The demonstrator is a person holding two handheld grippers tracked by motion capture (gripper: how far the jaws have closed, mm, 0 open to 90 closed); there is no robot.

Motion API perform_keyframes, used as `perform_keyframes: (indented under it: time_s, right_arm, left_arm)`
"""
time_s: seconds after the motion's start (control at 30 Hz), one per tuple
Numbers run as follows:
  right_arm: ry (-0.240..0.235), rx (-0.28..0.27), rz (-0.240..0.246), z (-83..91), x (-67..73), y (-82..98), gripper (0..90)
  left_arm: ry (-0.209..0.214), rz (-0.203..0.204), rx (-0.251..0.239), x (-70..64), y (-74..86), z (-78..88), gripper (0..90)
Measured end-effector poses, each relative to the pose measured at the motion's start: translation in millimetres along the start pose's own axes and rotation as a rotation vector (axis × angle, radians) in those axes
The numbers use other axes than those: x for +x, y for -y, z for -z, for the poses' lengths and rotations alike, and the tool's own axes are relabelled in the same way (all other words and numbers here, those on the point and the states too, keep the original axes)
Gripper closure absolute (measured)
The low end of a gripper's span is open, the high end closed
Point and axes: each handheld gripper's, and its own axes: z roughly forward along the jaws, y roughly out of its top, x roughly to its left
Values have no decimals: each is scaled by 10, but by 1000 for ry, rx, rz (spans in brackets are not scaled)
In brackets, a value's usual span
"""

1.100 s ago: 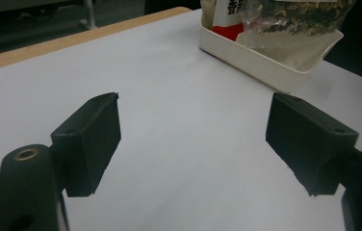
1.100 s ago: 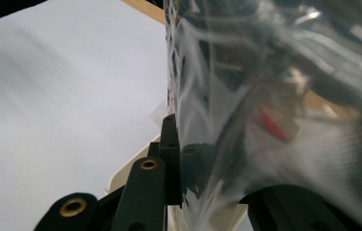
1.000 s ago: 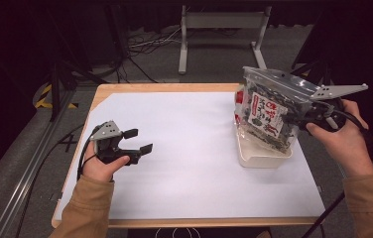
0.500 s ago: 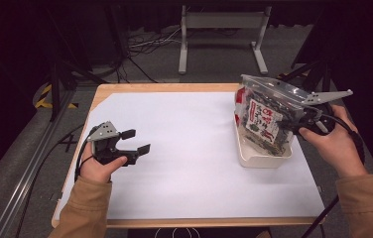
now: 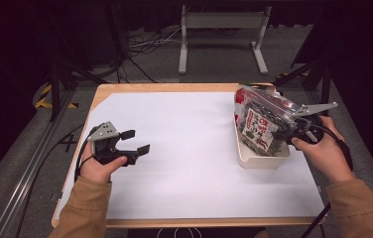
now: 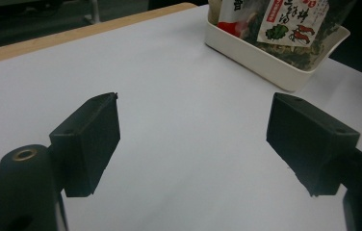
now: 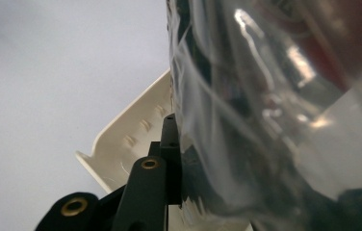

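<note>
Snack bag [image 5: 261,126], pinched in right gripper [image 5: 286,133], had sunk into tray [image 5: 264,159] beneath; left gripper [image 5: 132,142] spread, idle.

In the right gripper view the clear bag [image 7: 275,106] is a glare-streaked blur that runs off the top and right edges and hides 1 jaw, while in the left gripper view the top edge cuts off the bag's label and the white tray's [image 6: 265,62] far end.
</note>
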Motion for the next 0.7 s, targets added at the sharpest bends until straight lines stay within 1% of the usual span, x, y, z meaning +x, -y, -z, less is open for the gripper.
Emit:
perform_keyframes:
  time_s: [0.17,0.27,0.3,0.33,0.37,0.4,0.43,0.47,0.5,0.53,0.6,0.63,0.67,0.7]
  right_arm:
    - [2,-18,0,8,-14,47,745]
    - [10,-62,-5,26,-44,67,722]
    - [10,-62,-5,26,-44,67,722]
    - [12,-87,-14,36,-49,81,696]
    - [14,-115,-19,44,-54,99,618]
    - [4,-148,-36,56,-52,126,530]
    - [3,-167,-50,72,-47,146,496]
    - [15,-183,-44,97,-40,165,469]
    - [30,-198,-36,128,-34,183,425]
    - [42,-218,-32,158,-30,203,393]
    - [56,-258,-43,236,-20,247,342]
    - [64,-272,-42,268,-17,266,328]
    - [72,-284,-41,306,-11,291,312]
    - [75,-293,-42,329,-4,311,302]
  left_arm:
    - [3,-2,3,-6,-1,3,198]
    - [1,-4,3,1,3,13,196]
    - [1,-2,3,0,5,17,196]
    - [1,4,2,-3,8,22,193]
    - [-2,-4,-1,0,8,31,192]
    - [-3,-3,1,-7,12,42,190]
    - [-5,-5,0,-11,20,51,188]
    - [-7,-14,4,-11,27,64,187]
    - [-9,-8,6,-20,38,77,185]
    - [-13,-14,11,-22,47,91,184]
    - [-12,-7,13,-37,70,124,182]
    - [-17,-20,14,-36,79,144,181]
    - [-13,-10,16,-49,92,154,180]
    - [-15,-13,20,-52,104,167,179]
